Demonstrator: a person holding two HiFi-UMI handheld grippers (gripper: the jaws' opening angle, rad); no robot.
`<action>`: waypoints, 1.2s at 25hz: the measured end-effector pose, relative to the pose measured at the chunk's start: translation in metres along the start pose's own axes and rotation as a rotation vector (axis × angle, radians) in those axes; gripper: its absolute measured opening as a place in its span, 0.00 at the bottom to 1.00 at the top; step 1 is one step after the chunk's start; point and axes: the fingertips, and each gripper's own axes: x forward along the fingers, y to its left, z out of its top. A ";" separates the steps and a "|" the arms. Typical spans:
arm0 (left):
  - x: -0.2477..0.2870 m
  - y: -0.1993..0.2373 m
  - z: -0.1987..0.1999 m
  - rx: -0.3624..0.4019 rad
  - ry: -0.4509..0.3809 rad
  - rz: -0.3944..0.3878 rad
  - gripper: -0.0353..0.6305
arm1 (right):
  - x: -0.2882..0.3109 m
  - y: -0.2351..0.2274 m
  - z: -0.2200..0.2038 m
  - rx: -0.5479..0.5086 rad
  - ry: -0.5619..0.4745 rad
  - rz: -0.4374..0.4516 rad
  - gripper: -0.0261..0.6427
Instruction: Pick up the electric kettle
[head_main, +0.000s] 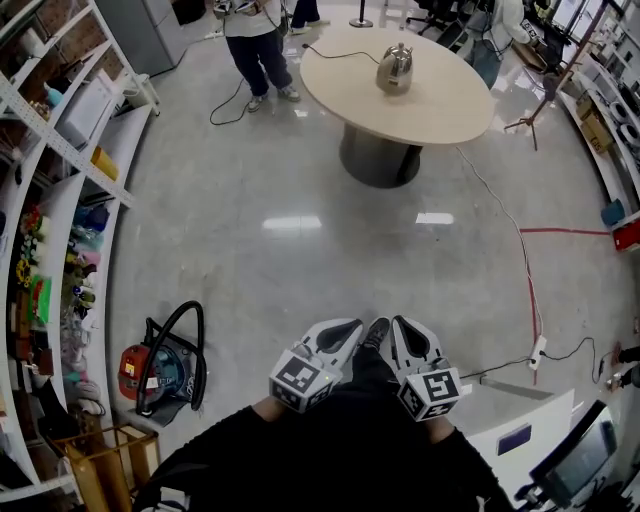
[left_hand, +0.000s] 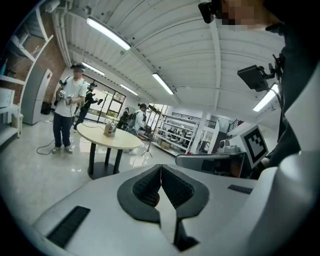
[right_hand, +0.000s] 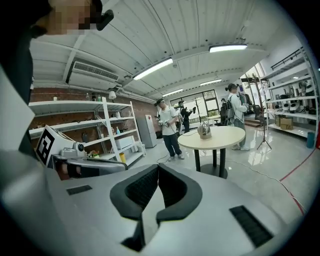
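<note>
so, head view: left gripper and right gripper sat low in frame, side by side, tips almost touching, both pointed out over the glossy floor. each one's fingers looked pressed together, nothing in them. electric kettle stood upright on the round table at the top of frame, well apart from both grippers. a black cord ran across the tabletop toward it. a person stood just left of the table. shelving ran down the left edge, with a red canister vacuum on the floor beside it. a red tape line crossed the floor at right.

left gripper view: left gripper had its jaws fully together, pads meeting edge to edge, empty. electric kettle was small and far off on the round table, up and left of the jaws. the person stood left of the table.

right gripper view: right gripper also had its jaws closed on nothing. electric kettle sat on the round table, up and right of the jaws, far away. the person stood left of it and the shelving was further left.
</note>
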 end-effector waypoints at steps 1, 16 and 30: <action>0.010 0.008 0.003 0.010 0.005 0.012 0.08 | 0.012 -0.008 0.004 0.002 -0.005 0.016 0.06; 0.223 0.034 0.101 0.098 0.074 0.037 0.08 | 0.088 -0.216 0.105 0.040 -0.099 0.047 0.06; 0.333 0.098 0.138 0.073 0.113 -0.040 0.08 | 0.161 -0.315 0.137 0.062 -0.087 -0.032 0.06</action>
